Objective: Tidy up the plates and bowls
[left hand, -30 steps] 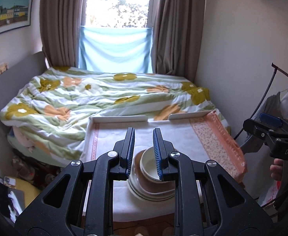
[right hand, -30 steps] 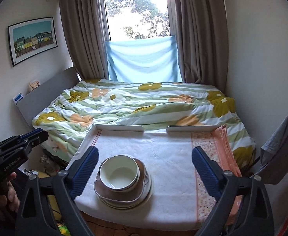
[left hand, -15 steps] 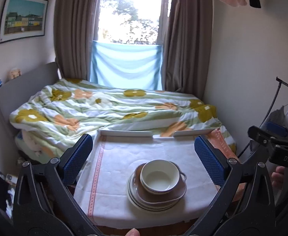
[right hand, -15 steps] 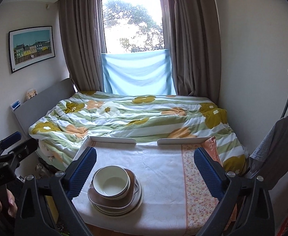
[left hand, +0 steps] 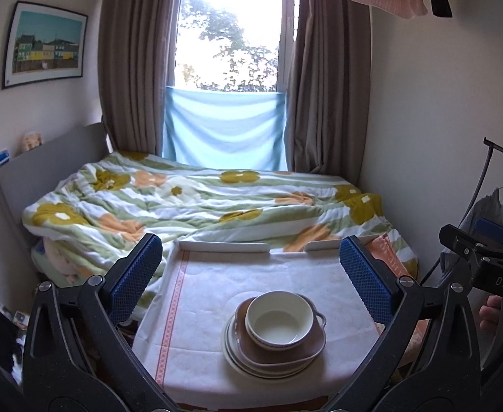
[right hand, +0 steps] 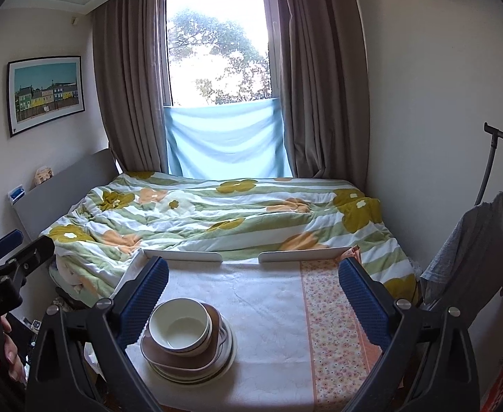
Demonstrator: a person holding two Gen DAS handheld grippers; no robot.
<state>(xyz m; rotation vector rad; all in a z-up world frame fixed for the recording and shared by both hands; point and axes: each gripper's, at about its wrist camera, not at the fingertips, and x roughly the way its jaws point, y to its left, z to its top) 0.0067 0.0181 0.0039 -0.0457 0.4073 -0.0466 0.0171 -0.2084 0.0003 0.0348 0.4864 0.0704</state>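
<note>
Basically ambiguous stage: everything sits in one pile, which fits either dishes gathered up already or a mixed pile waiting to be sorted, so no move is called.

Counter [left hand: 217, 285], cloth-covered, fills the lower centre of both views. Dish stack [left hand: 275, 340] sits lower centre in the left view, lower left in the right view [right hand: 188, 343].

Left tool [left hand: 251, 283]: jaws wide apart, holding nothing, above the stack. Right tool [right hand: 253, 295]: also spread and empty.

Any grip, I'd judge, should take rims squarely; glazed ware slips.

Stack, bottom to top: pale round plates [left hand: 241, 364], brown squarish handled dish [left hand: 306, 346], cream bowl [left hand: 279, 322] nested upright, empty.
</note>
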